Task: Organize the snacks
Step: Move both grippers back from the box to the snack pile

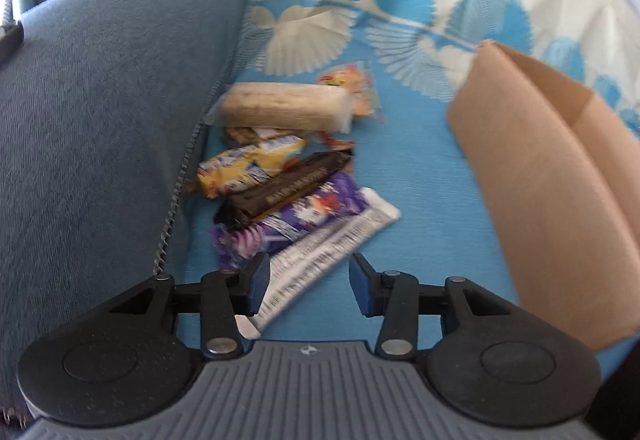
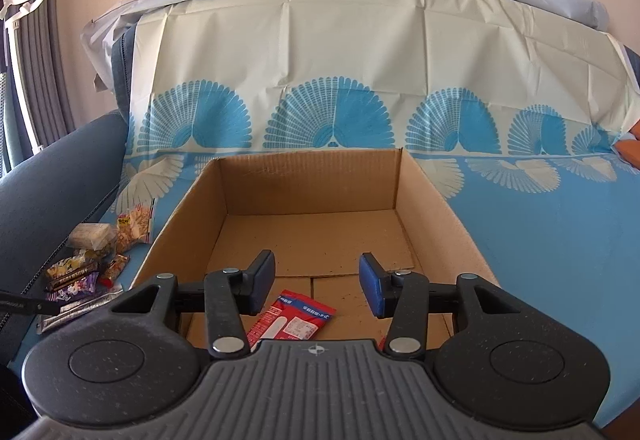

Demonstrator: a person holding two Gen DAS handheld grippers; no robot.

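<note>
Two released claws, left claw (image 1: 306, 286) above the snack pile (image 1: 280, 176), right claw (image 2: 318, 290) over the cardboard box (image 2: 436, 200).

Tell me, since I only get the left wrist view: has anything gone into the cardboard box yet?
Observer: Yes. The right wrist view looks into the cardboard box and shows one red packet lying flat on its floor, near the front.
Operator: Is the right gripper holding anything?
Observer: No. The right gripper hangs over the box with open jaws and nothing between them.
Operator: Any snacks on the far side of the box?
Observer: None in view. The blue cloth to the right of the box is bare; the snack pile lies only to its left.
</note>
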